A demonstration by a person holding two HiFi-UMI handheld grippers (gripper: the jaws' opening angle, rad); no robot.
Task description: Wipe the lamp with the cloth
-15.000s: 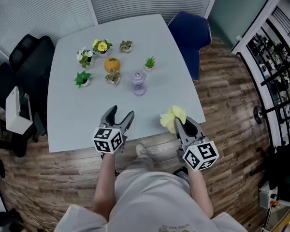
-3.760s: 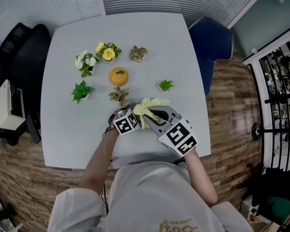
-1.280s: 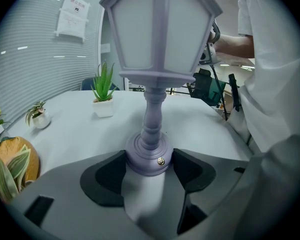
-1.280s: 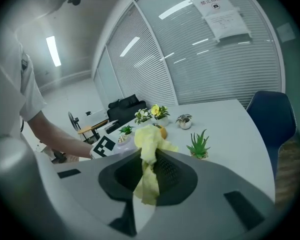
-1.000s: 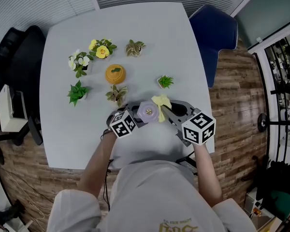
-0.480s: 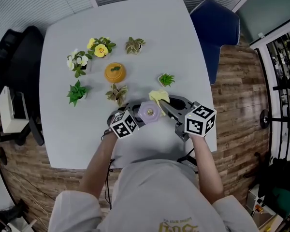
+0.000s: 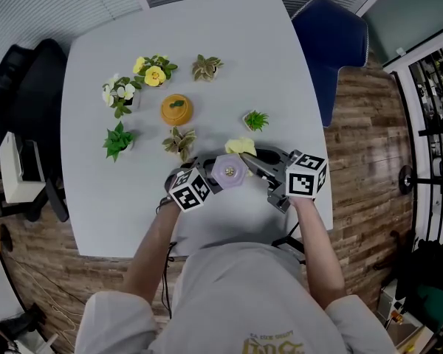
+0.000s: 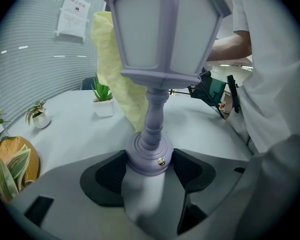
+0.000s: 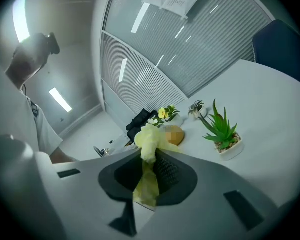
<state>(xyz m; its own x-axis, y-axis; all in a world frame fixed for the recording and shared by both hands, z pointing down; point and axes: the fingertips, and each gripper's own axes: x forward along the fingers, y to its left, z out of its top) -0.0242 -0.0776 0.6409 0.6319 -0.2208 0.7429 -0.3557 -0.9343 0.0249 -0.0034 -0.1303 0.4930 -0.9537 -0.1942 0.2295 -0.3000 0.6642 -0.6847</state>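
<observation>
Swinging round since a second ago, the right gripper (image 7: 260, 162) has carried the yellow cloth (image 7: 241, 147), pinched tight in its fingers, from the right side of the lavender lamp (image 7: 229, 170) to its far side, just behind the lantern head. Nearest the person, the left gripper (image 8: 149, 170) clamps the lamp's round base in its fingers, long axis upright, roof toward the head camera, over the bench (image 7: 133, 198). Beyond stand a small green potted plant (image 7: 255, 119) and an orange ornament (image 7: 176, 110).
</observation>
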